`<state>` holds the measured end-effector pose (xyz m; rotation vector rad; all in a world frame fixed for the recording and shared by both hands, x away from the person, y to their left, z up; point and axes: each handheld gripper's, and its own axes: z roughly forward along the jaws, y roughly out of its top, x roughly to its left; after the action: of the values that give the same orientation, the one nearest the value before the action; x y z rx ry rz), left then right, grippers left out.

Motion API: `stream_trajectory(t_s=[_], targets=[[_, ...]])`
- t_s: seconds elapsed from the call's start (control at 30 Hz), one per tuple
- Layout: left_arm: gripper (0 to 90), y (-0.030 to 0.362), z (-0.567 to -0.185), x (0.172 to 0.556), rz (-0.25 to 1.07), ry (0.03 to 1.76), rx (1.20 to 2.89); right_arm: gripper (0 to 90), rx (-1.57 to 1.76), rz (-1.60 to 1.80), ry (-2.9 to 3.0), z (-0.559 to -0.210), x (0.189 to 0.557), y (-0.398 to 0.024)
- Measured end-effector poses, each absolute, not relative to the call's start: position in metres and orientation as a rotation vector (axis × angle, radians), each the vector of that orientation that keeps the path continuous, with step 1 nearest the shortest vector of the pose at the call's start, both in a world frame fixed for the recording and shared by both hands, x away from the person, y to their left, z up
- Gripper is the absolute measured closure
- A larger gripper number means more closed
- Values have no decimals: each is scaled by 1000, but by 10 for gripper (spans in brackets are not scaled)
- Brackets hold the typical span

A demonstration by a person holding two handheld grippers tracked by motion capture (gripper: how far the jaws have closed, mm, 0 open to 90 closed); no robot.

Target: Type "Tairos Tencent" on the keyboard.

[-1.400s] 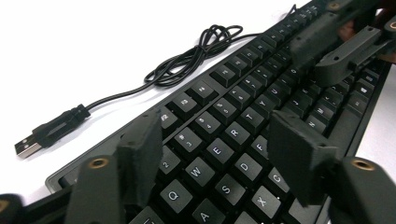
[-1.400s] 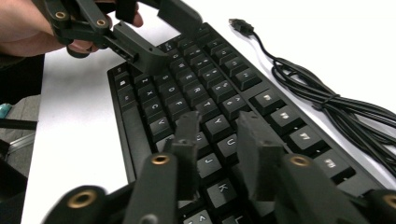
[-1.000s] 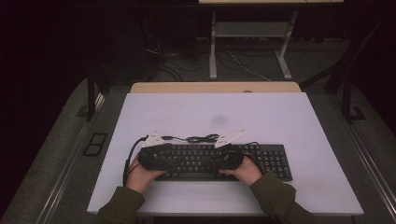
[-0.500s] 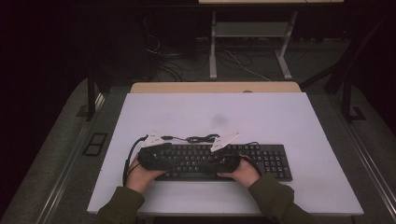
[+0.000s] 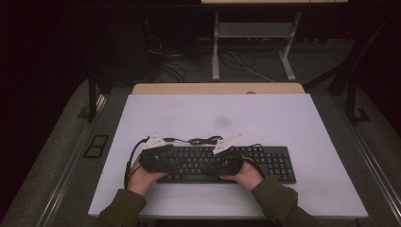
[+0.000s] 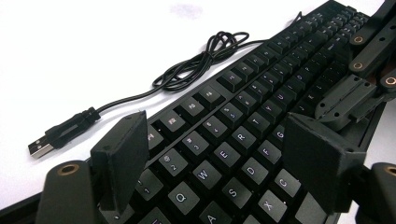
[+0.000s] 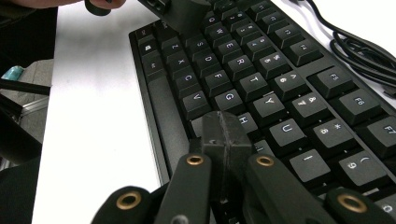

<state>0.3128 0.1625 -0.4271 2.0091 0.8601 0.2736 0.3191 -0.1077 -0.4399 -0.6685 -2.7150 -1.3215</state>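
Observation:
A black keyboard [image 5: 274,163] lies near the front of the white table [image 5: 283,118], its black cable [image 5: 203,140] coiled just behind it. Both hands hold grippers low over its left half, pointing toward each other. My left gripper [image 5: 171,163] is open; in the left gripper view its jaws [image 6: 217,140] stand wide apart above the letter keys [image 6: 243,144], gripping nothing. My right gripper [image 5: 221,165] is shut, its two jaws [image 7: 226,128] pressed together with nothing between them, just over the keys [image 7: 261,70] near G and H. The USB plug [image 6: 42,144] lies loose on the table.
A faint dark smudge [image 5: 221,120] marks the table behind the keyboard. A wooden desk edge [image 5: 217,88] adjoins the far side, with a metal frame [image 5: 250,33] and floor cables beyond. The person's sleeves [image 5: 279,203] come in over the front edge.

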Motion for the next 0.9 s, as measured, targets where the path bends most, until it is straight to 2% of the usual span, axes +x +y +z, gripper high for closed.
stream_trajectory(t_s=[0.6,0.8,0.9], targets=[[228,161,-426,314,281,855,2008,895,-669,-1299,-2721,-440,319,-107],[295,154,-424,315,270,839,2012,894,-673,-1343,-2707,-436,320,-110],[373,149,-424,316,255,825,2018,870,-680,-1364,-2696,-434,320,-112]])
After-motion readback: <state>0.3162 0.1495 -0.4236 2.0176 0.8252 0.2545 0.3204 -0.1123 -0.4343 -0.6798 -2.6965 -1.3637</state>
